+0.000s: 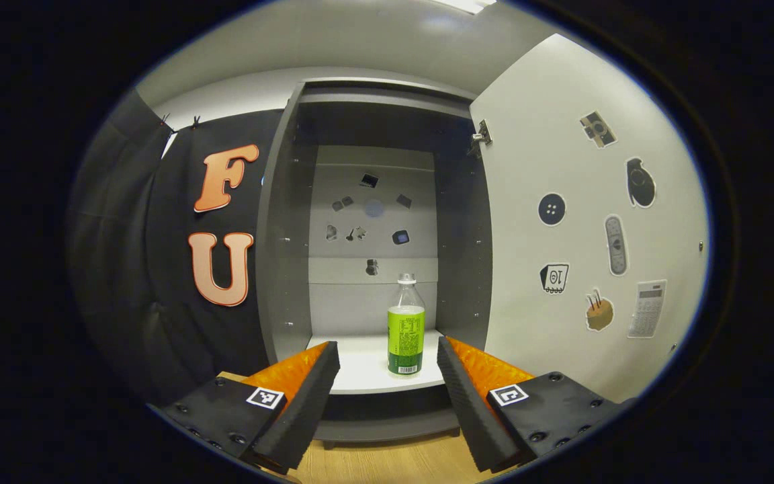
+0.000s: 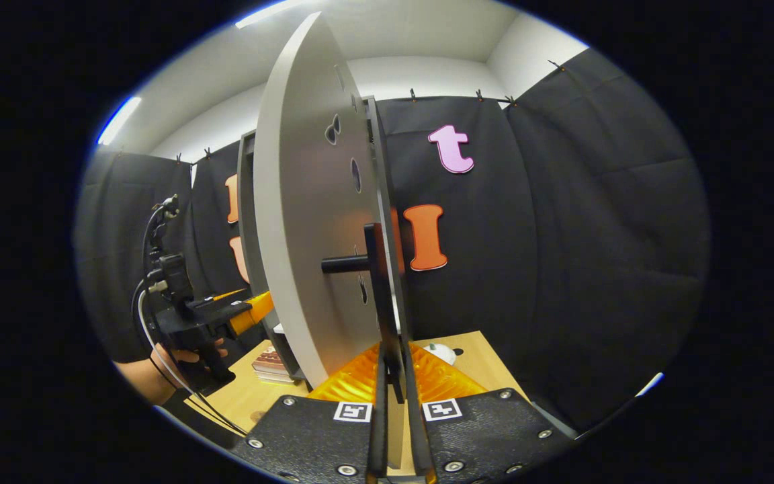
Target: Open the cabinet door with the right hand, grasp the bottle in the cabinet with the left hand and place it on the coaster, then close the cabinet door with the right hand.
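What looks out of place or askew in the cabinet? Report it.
Nothing stands out. The bottle stands upright on the cabinet shelf, capped, nothing spilled. The cabinet door hangs open, hinge intact.

In the left gripper view, the small dark stickers (image 1: 368,215) on the grey cabinet's back panel are too small and dim to make out. In the right gripper view, the pale grey cabinet door (image 2: 306,222) hides most of the cabinet's inside. Low beside the door, a small stack of flat brownish things (image 2: 271,363) on the wooden table (image 2: 246,396) is too small to identify, as is a small white object (image 2: 439,352) partly hidden behind the right tongs (image 2: 394,386). The hand (image 2: 185,356) holding the left tongs (image 2: 252,310) is cut off at the wrist.
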